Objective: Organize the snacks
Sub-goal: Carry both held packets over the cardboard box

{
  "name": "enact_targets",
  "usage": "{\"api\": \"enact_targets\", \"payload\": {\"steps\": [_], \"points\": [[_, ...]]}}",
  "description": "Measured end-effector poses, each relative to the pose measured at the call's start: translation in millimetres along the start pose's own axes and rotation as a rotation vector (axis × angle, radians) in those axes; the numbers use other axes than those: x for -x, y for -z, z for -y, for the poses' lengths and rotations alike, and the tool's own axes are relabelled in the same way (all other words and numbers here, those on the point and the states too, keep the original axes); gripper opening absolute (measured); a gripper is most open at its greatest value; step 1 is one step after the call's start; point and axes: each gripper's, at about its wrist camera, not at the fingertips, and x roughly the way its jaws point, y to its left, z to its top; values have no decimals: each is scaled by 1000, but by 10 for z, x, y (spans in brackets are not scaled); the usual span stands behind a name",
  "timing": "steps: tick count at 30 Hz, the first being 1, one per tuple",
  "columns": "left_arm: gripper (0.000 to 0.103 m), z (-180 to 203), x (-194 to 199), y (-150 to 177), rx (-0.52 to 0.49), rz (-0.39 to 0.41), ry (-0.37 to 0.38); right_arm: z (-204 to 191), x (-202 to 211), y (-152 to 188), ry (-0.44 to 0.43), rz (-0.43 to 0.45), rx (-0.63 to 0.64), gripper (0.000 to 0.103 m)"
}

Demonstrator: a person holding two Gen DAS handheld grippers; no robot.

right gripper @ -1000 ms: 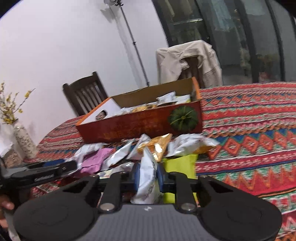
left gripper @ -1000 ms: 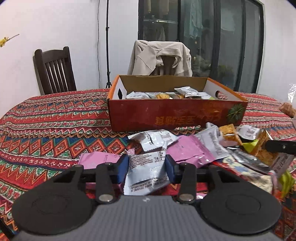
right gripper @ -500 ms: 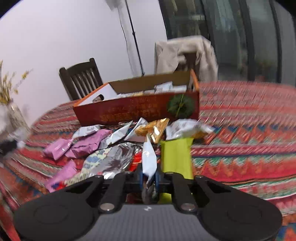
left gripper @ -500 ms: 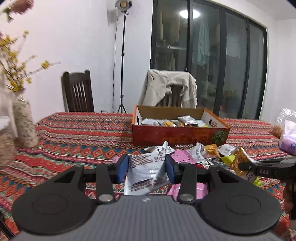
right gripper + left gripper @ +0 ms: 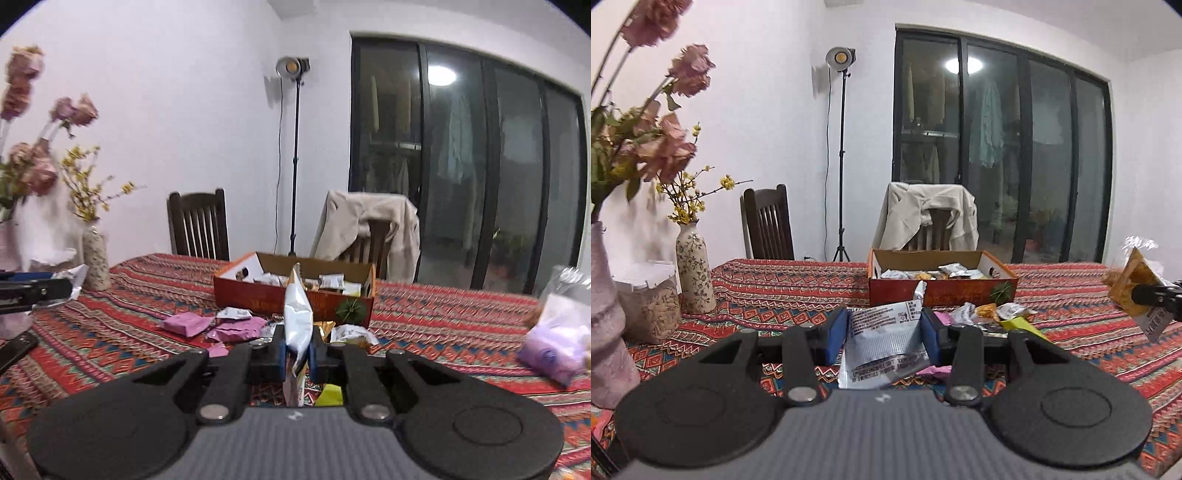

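At lower centre of the left wrist view, the left claw (image 5: 884, 334) is clenched on a flat silver foil snack packet with black print (image 5: 886, 341), its blue pads against both side edges. At lower centre of the right wrist view, the right claw (image 5: 298, 353) pinches a white glossy snack pouch (image 5: 297, 318) standing edge-on and upright. Beyond both, mid-frame, loose pink and silver packets (image 5: 221, 326) lie on the red patterned tabletop (image 5: 443, 321), just before an open orange cardboard box (image 5: 295, 295) containing further packets. Two flower vases (image 5: 690, 273) stand at left.
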Motion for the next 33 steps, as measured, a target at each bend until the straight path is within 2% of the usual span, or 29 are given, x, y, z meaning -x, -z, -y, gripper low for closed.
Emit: {"api": "enact_targets", "payload": {"steps": [3,8,12,17,25,29,33], "points": [[44,-9,78,-4,19,-5,16,-50,270,-11,3,29,0,11],[44,-8,153,-87,13,-18,48,-75,477,-19,6,52,2,11],[44,-74,127,-174,9,-44,56,-73,523,-92,27,78,18,11],[44,-169,-24,-312,-5,-63,78,7,414,-266,8,114,9,11],[44,-527,-676,-644,51,-84,117,149,-210,-787,-67,113,34,11],[44,-682,-1221,-890,80,-93,123,192,-817,-1096,-127,69,42,11],[44,-649,-1920,-1121,87,-127,126,238,-1547,-1339,-158,13,42,11]]}}
